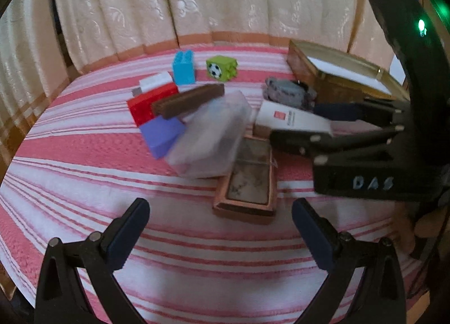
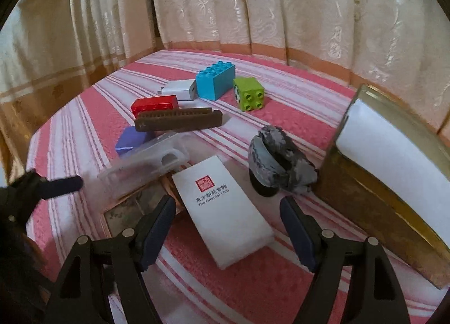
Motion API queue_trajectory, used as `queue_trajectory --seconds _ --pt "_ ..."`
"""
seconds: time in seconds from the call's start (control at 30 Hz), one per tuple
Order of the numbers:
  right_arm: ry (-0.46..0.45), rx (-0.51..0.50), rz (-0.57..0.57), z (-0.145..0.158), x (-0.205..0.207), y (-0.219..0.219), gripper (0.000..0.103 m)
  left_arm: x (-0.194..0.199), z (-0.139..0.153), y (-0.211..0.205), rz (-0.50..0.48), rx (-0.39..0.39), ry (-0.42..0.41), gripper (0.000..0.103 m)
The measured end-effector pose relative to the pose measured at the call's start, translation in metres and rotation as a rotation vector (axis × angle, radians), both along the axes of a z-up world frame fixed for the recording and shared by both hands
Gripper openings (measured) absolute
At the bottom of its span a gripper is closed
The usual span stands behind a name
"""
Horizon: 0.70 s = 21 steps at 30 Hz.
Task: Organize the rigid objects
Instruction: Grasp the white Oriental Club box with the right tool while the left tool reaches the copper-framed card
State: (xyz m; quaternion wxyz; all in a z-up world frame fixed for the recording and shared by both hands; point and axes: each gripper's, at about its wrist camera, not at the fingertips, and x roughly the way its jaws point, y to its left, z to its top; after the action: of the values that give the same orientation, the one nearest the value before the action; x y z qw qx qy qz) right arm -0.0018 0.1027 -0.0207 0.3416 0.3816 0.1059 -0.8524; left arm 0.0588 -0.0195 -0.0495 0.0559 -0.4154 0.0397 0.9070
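**Sorting barely begun – box empty, all items loose**

Progress, as I judge it: approx. nothing done. The open box (image 2: pixel 399 155) at far right shows only its white lining, no items inside. Everything is scattered on the striped surface (image 1: pixel 84 183).

Items: blue brick (image 2: pixel 215 82), green brick (image 2: pixel 249 93) w/ a soccer-ball face, red brick (image 2: pixel 154 104), white charger (image 2: pixel 181 89), brown comb (image 2: pixel 177 121), purple block (image 2: pixel 130 139), clear plastic case (image 2: pixel 143 166) resting partly on a framed picture (image 1: pixel 249 183), white card box (image 2: pixel 225 211) w/ red stamp, grey mottled clip (image 2: pixel 278 161) just beside the box wall.

My right tool (image 2: pixel 227 228) is about half open, holding nothing; the card box lies between its fingers, no pad contact visible. My left tool (image 1: pixel 220 228) is wide open, empty, above the picture frame's near end.

Left to do: basically all items.
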Motion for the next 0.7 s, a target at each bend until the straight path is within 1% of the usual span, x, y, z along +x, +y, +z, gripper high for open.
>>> queue_trajectory --seconds 0.03,0.07,0.1,0.13,0.2,0.23,0.3,0.33,0.5,0.63,0.7 --pt "-0.027 -0.023 0.014 -0.001 -0.002 0.002 0.065 -0.001 -0.001 0.001 0.001 0.003 -0.006 0.102" --pt "-0.054 -0.043 0.023 -0.001 -0.003 0.005 0.059 -0.003 -0.001 0.002 0.005 0.007 -0.013 0.102" --pt "-0.081 -0.055 0.031 -0.002 -0.004 0.007 0.049 -0.004 -0.002 0.001 0.009 0.013 -0.018 0.102" --pt "-0.093 -0.037 0.034 -0.003 -0.005 0.008 0.047 -0.007 -0.002 0.001 0.016 0.023 -0.025 0.102" --pt "-0.06 -0.006 0.032 -0.001 -0.001 0.01 0.046 -0.012 -0.003 -0.001 0.031 0.04 -0.036 0.102" --pt "-0.057 0.001 0.033 -0.001 0.0 0.012 0.046 -0.014 -0.002 -0.002 0.043 0.046 -0.037 0.102" --pt "-0.056 0.01 0.041 0.0 0.004 0.016 0.046 -0.018 -0.002 -0.005 0.072 0.044 -0.031 0.093" --pt "-0.052 0.016 0.046 -0.001 0.005 0.017 0.046 -0.021 -0.003 -0.005 0.076 0.047 -0.042 0.093" --pt "-0.032 0.045 0.06 0.0 0.009 0.023 0.046 -0.024 0.0 0.003 0.057 0.037 -0.043 0.078" --pt "0.015 0.093 0.044 -0.004 0.009 0.015 0.046 -0.024 0.0 0.005 0.06 0.038 -0.042 0.076" --pt "0.012 0.091 0.041 -0.003 0.008 0.016 0.046 -0.027 0.0 0.004 0.05 0.042 -0.044 0.075"
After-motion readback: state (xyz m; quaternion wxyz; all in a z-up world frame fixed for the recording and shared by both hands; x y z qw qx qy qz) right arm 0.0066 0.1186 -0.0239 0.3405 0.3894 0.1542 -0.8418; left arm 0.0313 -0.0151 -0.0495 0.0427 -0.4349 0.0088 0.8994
